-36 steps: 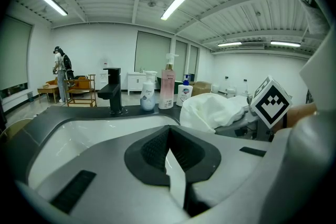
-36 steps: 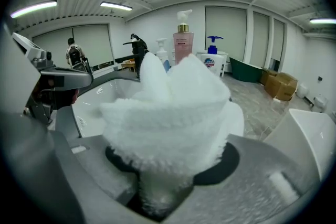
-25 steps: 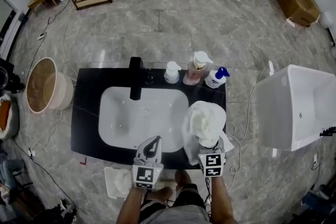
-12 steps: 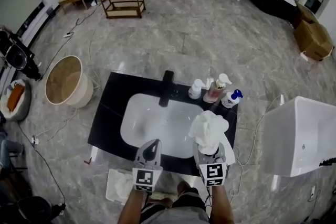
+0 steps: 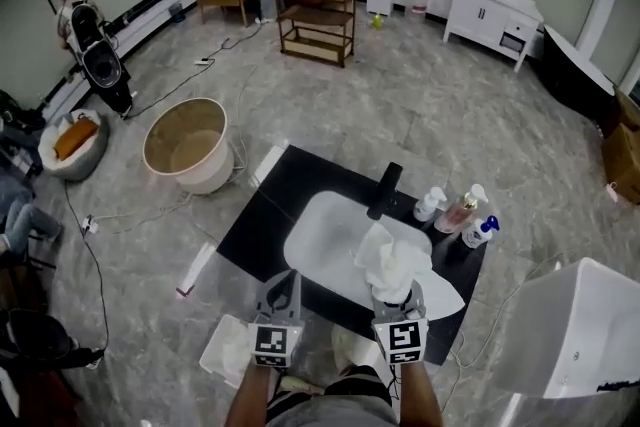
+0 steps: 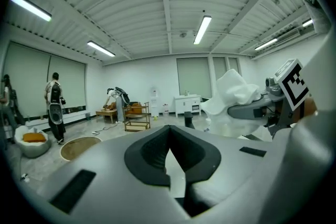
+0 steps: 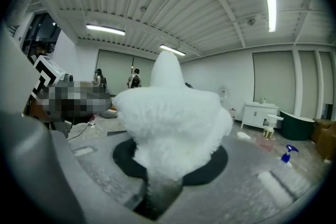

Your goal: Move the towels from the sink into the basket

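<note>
Right gripper view: right gripper (image 7: 168,162) fingers clamped on white towel (image 7: 173,118); left gripper (image 6: 169,134) fingers seemingly closed, empty.

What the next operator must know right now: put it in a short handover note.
Left claw: shut, empty.
Right claw: shut on a fluffy white towel, held above the white sink in the black counter.
Round beige basket: apart from the counter, up-left in the head view; no towel shows in it.
Done: towel picked up.
Left: carry it to the basket and release. The basin's visible part shows no other towel.
</note>
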